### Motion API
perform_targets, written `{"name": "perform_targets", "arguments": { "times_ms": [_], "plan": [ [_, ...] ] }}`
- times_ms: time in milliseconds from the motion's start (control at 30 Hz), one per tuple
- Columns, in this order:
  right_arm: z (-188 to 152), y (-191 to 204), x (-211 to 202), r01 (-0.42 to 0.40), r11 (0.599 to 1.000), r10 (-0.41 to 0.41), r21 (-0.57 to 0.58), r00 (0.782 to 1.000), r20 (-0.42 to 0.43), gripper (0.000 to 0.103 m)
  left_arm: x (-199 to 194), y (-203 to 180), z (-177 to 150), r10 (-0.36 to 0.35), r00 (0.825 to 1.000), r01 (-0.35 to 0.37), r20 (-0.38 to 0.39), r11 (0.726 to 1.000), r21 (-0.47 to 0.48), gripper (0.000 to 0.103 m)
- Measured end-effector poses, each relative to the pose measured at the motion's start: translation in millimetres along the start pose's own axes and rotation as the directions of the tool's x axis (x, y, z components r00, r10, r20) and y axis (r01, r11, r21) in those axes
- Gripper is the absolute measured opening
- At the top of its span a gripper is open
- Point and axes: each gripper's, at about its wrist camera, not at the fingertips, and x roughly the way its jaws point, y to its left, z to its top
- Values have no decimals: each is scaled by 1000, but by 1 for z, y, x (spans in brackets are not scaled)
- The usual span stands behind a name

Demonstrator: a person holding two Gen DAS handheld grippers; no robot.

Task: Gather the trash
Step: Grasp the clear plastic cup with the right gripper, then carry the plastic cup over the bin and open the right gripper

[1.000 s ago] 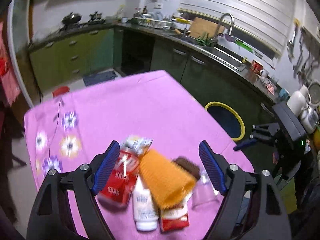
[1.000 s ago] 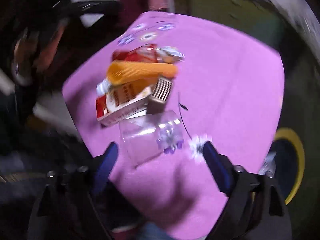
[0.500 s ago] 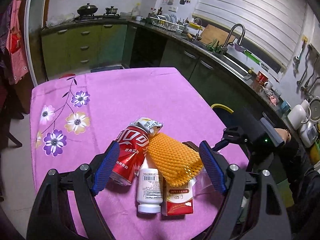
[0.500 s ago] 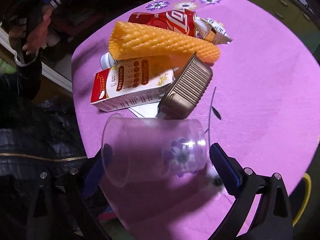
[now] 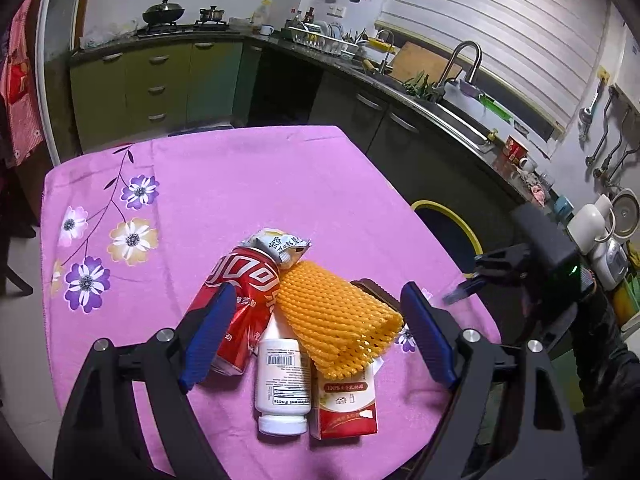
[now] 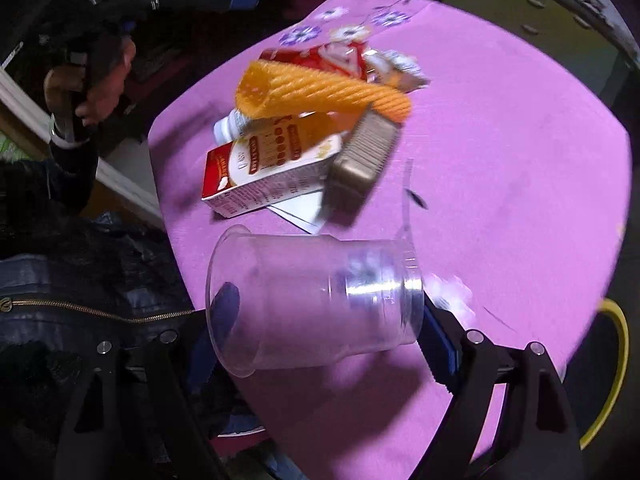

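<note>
A pile of trash lies on the purple tablecloth (image 5: 240, 184): a crushed red can (image 5: 240, 292), a white bottle (image 5: 283, 384), an orange foam net (image 5: 336, 316), a red-and-white carton (image 5: 346, 400) and a snack wrapper (image 5: 282, 246). My left gripper (image 5: 316, 336) is open, hovering over the pile. My right gripper (image 6: 320, 332) is shut on a clear plastic cup (image 6: 312, 300), held on its side above the table's edge. The carton (image 6: 272, 164), the net (image 6: 320, 90) and a ridged brown box (image 6: 362, 152) lie beyond the cup.
A yellow-rimmed bin (image 5: 452, 228) stands on the floor by the table's right side, also showing in the right wrist view (image 6: 612, 380). Kitchen cabinets and a sink (image 5: 452, 108) run behind. The right gripper's body (image 5: 532, 264) is at the table's right edge.
My right gripper closed on the clear cup and lifted it off the table, drawing back from the pile. My left gripper drew slightly nearer over the pile and stayed open.
</note>
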Motion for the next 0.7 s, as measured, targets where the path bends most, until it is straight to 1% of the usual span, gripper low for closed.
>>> {"name": "perform_targets", "arguments": {
  "times_ms": [100,167,200,233,267,333,367,400,433,467,500,567,633,700],
  "plan": [
    [-13,-23,-28,74,993,-79,95,995,52,83,-1,3,-3,1,1000,-1,9,1000,-10,81],
    [-23,-41,-47,125,977,-139,172,987,76,83,-2,5,-5,0,1000,0,10,1000,-15,81],
    [-31,-58,-57,175,958,-197,227,977,81,83,-2,6,-5,-1,1000,2,11,1000,-17,81],
    [-38,-73,-66,213,936,-244,281,967,80,83,-3,7,-6,-1,1000,1,12,1000,-19,81],
    [-47,-92,-74,242,904,-286,353,955,76,83,-4,8,-7,0,1000,0,13,1000,-20,81],
    [-62,-124,-83,294,843,-357,451,932,58,83,-5,8,-8,3,1000,-3,14,1000,-18,81],
    [-74,-147,-88,339,782,-414,522,910,30,83,-6,8,-8,5,1000,-5,14,1000,-17,81],
    [-79,-162,-89,357,745,-437,563,900,8,83,-6,8,-8,8,1000,-7,14,1000,-16,81],
    [-88,-179,-89,377,700,-458,606,889,-24,83,-7,8,-8,9,1000,-9,13,1000,-16,81],
    [-95,-191,-88,391,673,-468,628,882,-47,83,-7,8,-8,13,1000,-13,12,1000,-14,81],
    [-103,-206,-82,414,638,-477,650,874,-89,83,-7,8,-8,17,1000,-17,12,1000,-14,81],
    [-111,-227,-69,449,593,-481,668,863,-153,83,-8,10,-7,25,1000,-25,14,1000,-15,82],
    [-116,-242,-57,467,566,-477,679,857,-193,83,-9,11,-6,34,999,-34,16,999,-19,83],
    [-119,-257,-47,489,534,-483,690,846,-226,83,-10,14,-6,44,999,-44,13,999,-22,83]
  ]
}}
